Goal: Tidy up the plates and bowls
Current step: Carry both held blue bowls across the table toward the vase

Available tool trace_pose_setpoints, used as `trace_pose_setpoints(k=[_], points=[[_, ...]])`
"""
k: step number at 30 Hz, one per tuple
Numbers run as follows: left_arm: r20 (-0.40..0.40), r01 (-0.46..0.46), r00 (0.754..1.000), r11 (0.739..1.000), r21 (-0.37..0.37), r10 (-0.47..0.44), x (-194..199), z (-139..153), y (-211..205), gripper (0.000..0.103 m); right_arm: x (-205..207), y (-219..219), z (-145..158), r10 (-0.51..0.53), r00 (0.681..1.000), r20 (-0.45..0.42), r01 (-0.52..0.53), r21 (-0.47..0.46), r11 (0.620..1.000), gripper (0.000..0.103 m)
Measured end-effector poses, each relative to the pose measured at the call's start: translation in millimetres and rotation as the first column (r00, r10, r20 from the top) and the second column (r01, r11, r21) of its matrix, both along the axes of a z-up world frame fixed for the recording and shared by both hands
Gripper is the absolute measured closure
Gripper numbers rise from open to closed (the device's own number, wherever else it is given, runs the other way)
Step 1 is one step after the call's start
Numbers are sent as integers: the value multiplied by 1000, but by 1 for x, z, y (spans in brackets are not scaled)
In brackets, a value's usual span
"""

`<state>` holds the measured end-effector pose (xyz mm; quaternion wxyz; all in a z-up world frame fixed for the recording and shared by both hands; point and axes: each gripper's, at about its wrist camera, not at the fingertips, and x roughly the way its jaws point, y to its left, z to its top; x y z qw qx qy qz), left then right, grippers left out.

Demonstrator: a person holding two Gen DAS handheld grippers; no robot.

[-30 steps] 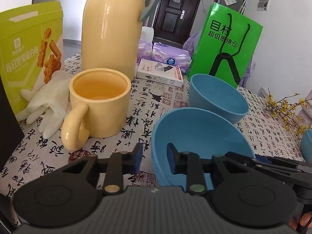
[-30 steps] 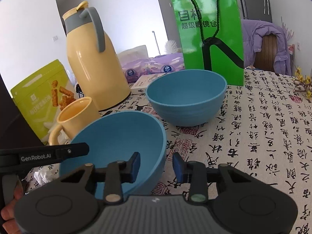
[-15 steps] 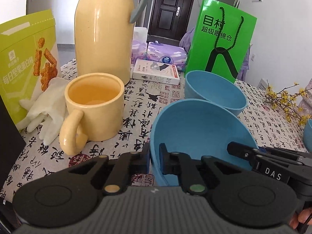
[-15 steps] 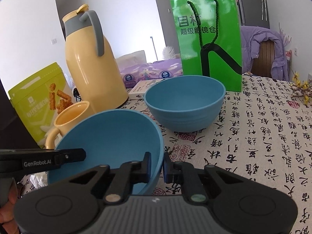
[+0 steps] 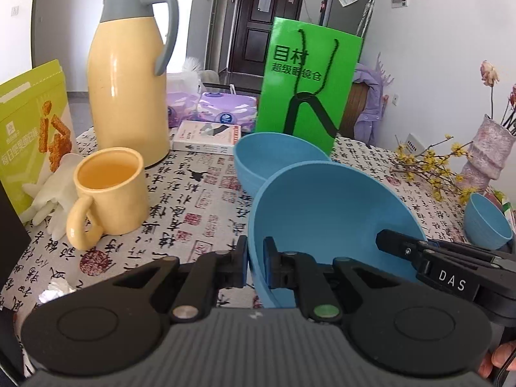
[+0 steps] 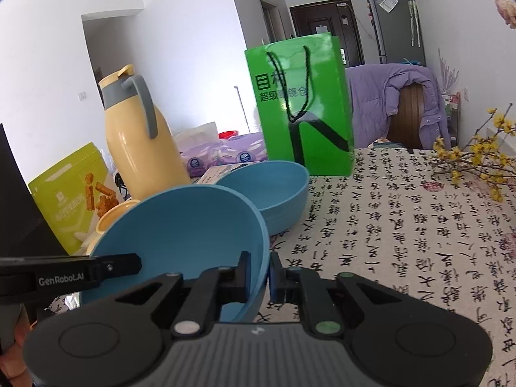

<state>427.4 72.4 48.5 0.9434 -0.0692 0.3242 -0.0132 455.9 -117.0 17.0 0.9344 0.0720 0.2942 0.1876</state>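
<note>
Both grippers hold one blue bowl [image 5: 325, 213], lifted and tilted above the table. My left gripper [image 5: 255, 266] is shut on its left rim. My right gripper [image 6: 258, 274] is shut on its right rim, where the bowl [image 6: 180, 225] also shows. A second blue bowl [image 5: 271, 158] sits on the table just behind it and shows in the right wrist view [image 6: 271, 193] too. A small blue bowl [image 5: 487, 222] stands at the far right.
A yellow mug [image 5: 109, 190], a yellow thermos [image 5: 129, 90], a green snack box [image 5: 32, 129] and white gloves [image 5: 54, 190] stand on the left. A green paper bag [image 5: 306, 87], tissue packs [image 5: 222, 109] and a vase [image 5: 487, 151] with yellow flowers stand behind.
Both grippers closed on the near bowl's rim, then lifted and tilted it. It now hangs higher and closer to the second bowl.
</note>
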Motion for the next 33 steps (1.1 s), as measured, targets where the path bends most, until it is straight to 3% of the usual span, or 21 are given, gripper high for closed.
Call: trace_pose_setpoints(k=[13, 19, 25, 33], points=[[35, 172, 985, 984, -35, -171, -21, 17, -161, 93, -55, -163, 28, -198, 979, 47, 198, 0, 980, 94], [22, 233, 972, 971, -55, -232, -34, 11, -226, 92, -81, -230, 27, -263, 964, 43, 264, -26, 964, 94], [20, 256, 967, 965, -57, -255, -49, 9, -261, 92, -100, -270, 25, -288, 957, 35, 289, -24, 957, 94], [18, 212, 977, 974, -78, -212, -85, -2, -259, 92, -125, -272, 15, -248, 969, 18, 248, -40, 968, 94]])
